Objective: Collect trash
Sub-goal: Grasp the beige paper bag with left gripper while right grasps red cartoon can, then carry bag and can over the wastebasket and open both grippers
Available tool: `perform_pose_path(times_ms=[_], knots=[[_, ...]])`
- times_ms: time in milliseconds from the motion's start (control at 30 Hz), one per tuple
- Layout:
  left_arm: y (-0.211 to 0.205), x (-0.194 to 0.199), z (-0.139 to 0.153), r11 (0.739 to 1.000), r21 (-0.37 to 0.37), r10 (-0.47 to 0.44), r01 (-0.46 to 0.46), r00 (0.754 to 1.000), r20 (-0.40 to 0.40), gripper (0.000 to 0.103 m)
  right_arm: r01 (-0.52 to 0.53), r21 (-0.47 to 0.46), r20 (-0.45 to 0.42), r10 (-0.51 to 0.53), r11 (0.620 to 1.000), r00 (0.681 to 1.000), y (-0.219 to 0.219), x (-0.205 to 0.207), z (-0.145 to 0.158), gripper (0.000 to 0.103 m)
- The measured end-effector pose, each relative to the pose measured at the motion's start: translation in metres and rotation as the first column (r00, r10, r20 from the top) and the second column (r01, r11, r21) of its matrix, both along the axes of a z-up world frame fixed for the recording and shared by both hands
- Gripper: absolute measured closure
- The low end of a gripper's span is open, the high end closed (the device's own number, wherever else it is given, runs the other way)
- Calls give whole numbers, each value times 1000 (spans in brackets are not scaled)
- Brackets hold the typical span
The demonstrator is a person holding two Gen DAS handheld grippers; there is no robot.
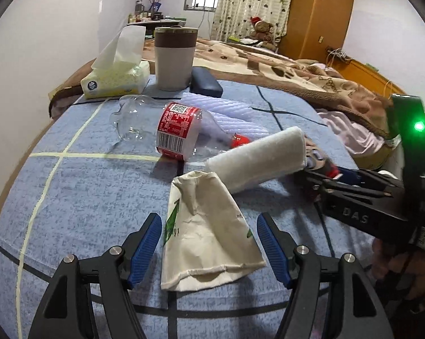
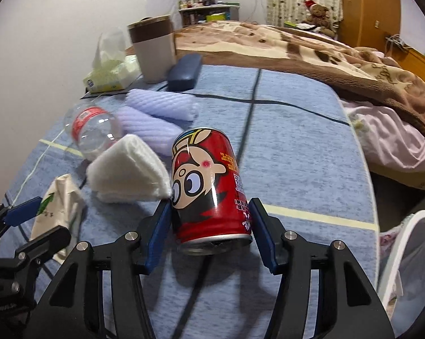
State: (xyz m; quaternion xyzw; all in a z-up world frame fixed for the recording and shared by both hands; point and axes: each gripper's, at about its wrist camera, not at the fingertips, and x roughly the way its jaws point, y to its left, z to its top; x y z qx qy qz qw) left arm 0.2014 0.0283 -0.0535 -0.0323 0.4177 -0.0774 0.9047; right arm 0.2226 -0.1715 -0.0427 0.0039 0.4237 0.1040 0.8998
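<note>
Clamping my right gripper (image 2: pixel 209 226) on the red can (image 2: pixel 209 189) to lift it binward; left gripper (image 1: pixel 209 243) straddles the crushed paper cup (image 1: pixel 206 237), unclosed.

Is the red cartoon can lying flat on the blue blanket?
No, the red can is tipped up between the right gripper's jaws, with its bottom rim raised off the blue blanket.

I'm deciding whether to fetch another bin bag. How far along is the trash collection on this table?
Nothing visibly binned yet. In hand: the right gripper is closed on the red can; the left gripper is open around the crumpled paper cup, not gripping. Left: the clear plastic bottle and white foam wraps. The white bin waits at the right.
</note>
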Motion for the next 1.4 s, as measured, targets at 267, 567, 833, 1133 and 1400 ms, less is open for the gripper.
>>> perform_pose_path(times_ms=[267,567,833,1133,1400], knots=[[-8,13,-13,998,54,32,-30,999,-34,33,14,6,12,-14,1000,1000,-8,-2,-1,46],[-9,16,-17,996,77,44,-41,998,-38,46,12,25,13,-13,1000,1000,-13,-6,-1,46],[-11,12,-12,998,58,22,-22,1000,-8,62,16,35,15,-17,999,1000,-16,-12,0,46],[-14,0,-3,999,40,13,-14,1000,18,63,25,49,43,-27,999,999,-22,-23,7,47],[-21,-14,16,1000,29,-8,7,998,63,63,43,67,79,-48,997,996,-29,-36,11,47]])
